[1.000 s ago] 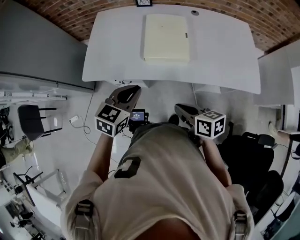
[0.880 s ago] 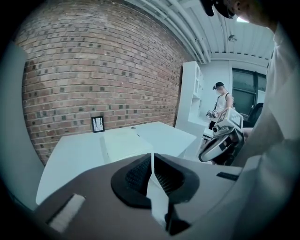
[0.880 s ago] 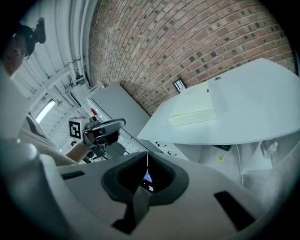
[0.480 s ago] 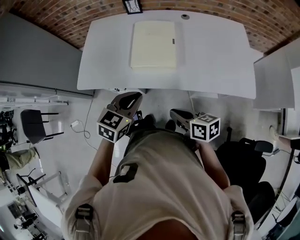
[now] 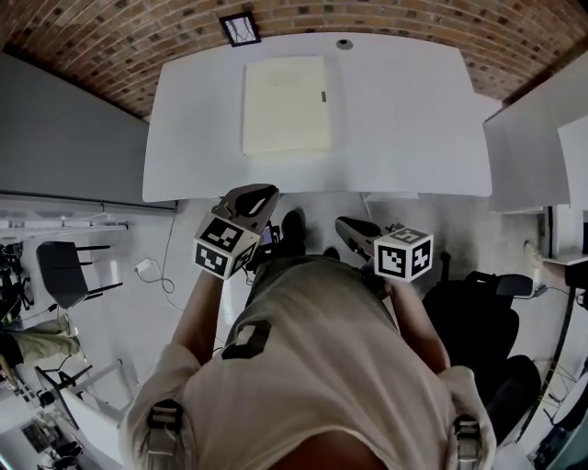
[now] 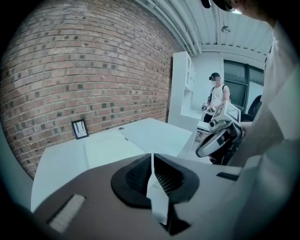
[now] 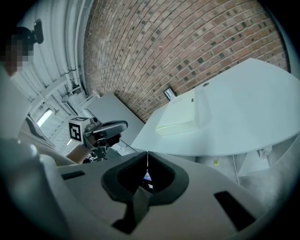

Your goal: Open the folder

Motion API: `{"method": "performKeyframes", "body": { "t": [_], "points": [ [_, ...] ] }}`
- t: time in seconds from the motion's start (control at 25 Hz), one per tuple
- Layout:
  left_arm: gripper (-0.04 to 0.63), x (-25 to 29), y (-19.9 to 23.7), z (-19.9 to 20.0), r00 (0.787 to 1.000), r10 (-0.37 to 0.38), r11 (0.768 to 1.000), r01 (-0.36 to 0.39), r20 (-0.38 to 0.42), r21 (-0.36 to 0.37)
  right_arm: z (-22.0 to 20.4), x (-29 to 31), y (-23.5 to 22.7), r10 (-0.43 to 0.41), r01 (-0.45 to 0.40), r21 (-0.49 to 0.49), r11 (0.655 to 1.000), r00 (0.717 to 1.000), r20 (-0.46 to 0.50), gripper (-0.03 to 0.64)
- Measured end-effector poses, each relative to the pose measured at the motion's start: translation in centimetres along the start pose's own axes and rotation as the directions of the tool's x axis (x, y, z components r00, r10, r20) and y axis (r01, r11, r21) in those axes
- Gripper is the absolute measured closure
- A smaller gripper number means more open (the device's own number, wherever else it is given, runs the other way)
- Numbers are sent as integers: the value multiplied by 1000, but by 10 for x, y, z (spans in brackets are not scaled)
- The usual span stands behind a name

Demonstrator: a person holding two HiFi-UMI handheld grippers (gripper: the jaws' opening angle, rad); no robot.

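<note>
Two grippers, one folder and one bench made up the scene. The person's left gripper (image 5: 260, 194), a grey plastic two-jaw tool carrying one cube with black-and-white square markers (image 5: 225, 246), hung just off the bench's near edge, toward the bench's left half. Its jaws were pressed together with nothing between them.

The smooth white bench (image 5: 413, 119), with rounded corners, stood against a red-brown brick wall (image 5: 110, 37). One small dark-framed picture (image 5: 239, 27) leaned at the bench's far edge, left of its middle. The one pale yellow, flat, rectangular folder (image 5: 287, 106) lay closed on the bench's left-centre part, nearer the far edge than the near one. It lay ahead of the left gripper and apart from it, and ahead and to the left of the right gripper. One small dark tab (image 5: 323, 95) sat on the folder's right edge. One small round grommet (image 5: 343, 43) was set in the bench's far edge, near the middle.

The right gripper (image 5: 347, 226), of the same grey plastic with its own marker cube (image 5: 402, 254), was held off the bench's near edge below its middle. Its jaws met in a thin line and held nothing.
</note>
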State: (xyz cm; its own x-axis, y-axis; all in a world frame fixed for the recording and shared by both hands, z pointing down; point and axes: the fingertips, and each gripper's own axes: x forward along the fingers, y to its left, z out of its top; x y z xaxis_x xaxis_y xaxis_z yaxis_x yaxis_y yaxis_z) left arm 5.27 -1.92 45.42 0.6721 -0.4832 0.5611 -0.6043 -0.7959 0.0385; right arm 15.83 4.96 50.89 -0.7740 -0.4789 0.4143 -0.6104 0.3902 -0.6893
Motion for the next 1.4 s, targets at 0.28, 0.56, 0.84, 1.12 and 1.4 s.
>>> {"method": "performKeyframes", "body": {
  "t": [0.28, 0.56, 0.84, 1.12, 1.4],
  "points": [
    [578, 24, 39, 2, 999, -24, 998, 26, -38, 51, 24, 15, -8, -69, 68, -36, 997, 998, -12, 611],
    [559, 56, 84, -11, 993, -21, 989, 37, -113, 144, 40, 48, -4, -111, 108, -48, 993, 992, -56, 611],
    [331, 115, 110, -50, 947, 1, 906, 136, -323, 402, 52, 84, 2, -157, 151, -68, 986, 983, -99, 611],
    [330, 158, 116, -65, 925, 36, 758, 222, -379, 613, 60, 120, 6, -178, 174, -40, 984, 975, -136, 611],
    [330, 181, 115, -73, 928, 23, 721, 241, -371, 649, 58, 149, 10, -190, 183, -55, 982, 962, -195, 611]
  ]
}}
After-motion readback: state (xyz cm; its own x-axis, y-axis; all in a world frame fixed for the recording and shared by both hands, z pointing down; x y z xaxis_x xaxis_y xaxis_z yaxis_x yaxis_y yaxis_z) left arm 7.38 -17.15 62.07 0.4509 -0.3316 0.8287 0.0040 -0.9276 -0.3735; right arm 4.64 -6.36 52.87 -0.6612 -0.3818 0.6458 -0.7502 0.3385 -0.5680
